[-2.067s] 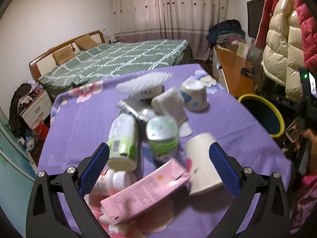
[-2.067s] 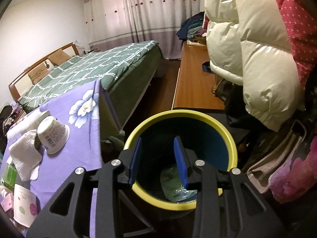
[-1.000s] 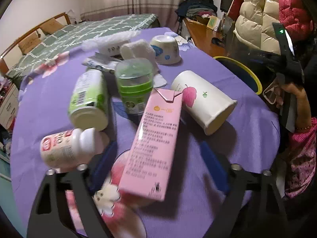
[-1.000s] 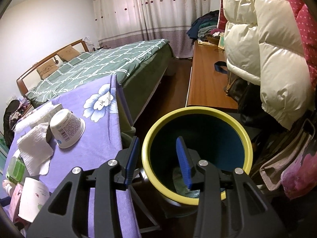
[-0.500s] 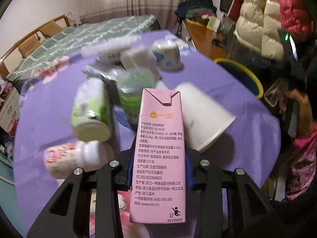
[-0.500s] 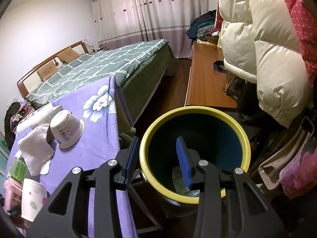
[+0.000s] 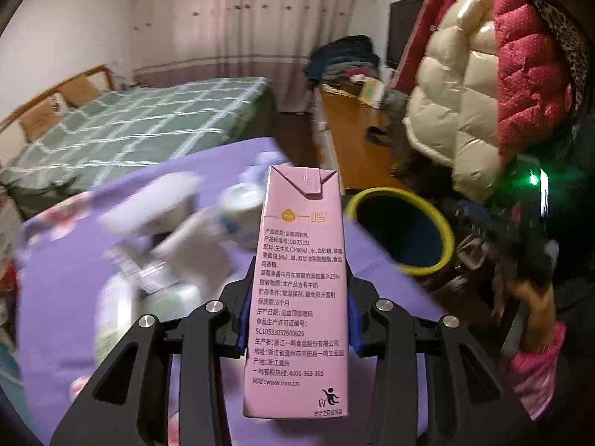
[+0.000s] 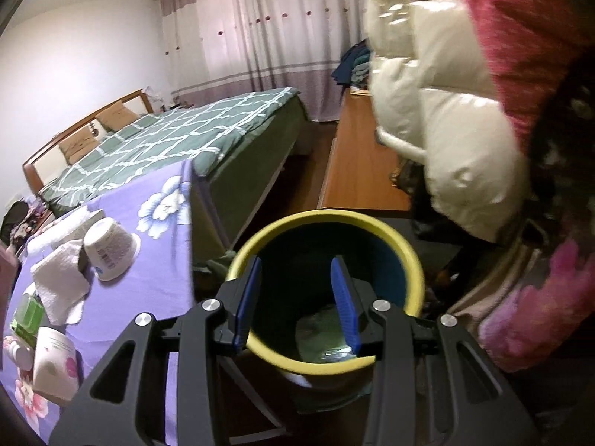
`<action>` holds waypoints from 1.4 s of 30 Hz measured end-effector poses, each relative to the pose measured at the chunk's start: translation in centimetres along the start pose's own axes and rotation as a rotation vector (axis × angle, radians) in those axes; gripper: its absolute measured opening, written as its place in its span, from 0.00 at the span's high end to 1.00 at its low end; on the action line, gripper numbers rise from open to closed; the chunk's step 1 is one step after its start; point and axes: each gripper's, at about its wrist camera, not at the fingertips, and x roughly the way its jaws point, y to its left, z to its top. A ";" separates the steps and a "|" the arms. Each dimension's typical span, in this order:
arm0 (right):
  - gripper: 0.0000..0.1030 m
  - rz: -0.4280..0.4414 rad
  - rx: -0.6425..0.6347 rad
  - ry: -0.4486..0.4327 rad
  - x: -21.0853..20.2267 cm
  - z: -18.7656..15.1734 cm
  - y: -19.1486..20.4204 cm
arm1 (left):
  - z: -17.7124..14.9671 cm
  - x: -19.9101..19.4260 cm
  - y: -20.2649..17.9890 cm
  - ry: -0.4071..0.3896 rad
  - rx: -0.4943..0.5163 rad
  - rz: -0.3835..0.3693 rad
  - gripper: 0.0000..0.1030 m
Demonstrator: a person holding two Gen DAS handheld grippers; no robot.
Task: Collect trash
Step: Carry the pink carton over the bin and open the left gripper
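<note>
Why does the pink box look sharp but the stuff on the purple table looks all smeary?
Left wrist view: the pink carton, clamped in the left gripper, stays crisp with readable print, while the table behind streaks with motion blur. Right wrist view: the cup and the bin look sharper; the coats smear at the edge.

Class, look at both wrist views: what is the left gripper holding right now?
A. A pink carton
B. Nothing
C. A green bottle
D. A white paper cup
A: the left gripper is shut on the pink carton, lifted above the purple table.
</note>
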 end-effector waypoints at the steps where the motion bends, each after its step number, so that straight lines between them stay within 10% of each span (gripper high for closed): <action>1: 0.63 -0.012 0.010 -0.003 -0.2 -0.1 -0.7 | 0.7 1.0 -0.9 0.007 0.004 -0.019 0.62; 17: 0.63 -0.081 0.073 0.031 0.4 -1.4 -7.2 | 7.5 18.3 -16.7 0.101 0.118 -0.107 0.62; 18: 0.63 -0.084 0.076 0.033 0.4 -1.4 -7.4 | 7.5 18.9 -17.0 0.101 0.123 -0.093 0.59; 20: 0.63 -0.088 0.082 0.037 0.5 -1.6 -7.6 | 7.8 19.5 -17.5 0.083 0.113 -0.059 0.20; 21: 0.61 -0.088 0.083 0.038 0.6 -1.6 -7.7 | 7.9 19.5 -17.7 0.067 0.110 -0.050 0.20; 33: 0.60 -0.009 0.025 0.063 1.7 -1.6 -3.7 | 6.9 8.4 -12.1 -0.093 0.057 0.021 0.07; 42: 0.60 0.167 -0.141 0.076 2.1 -0.1 6.3 | 2.5 -1.4 1.2 -0.194 -0.102 0.321 0.05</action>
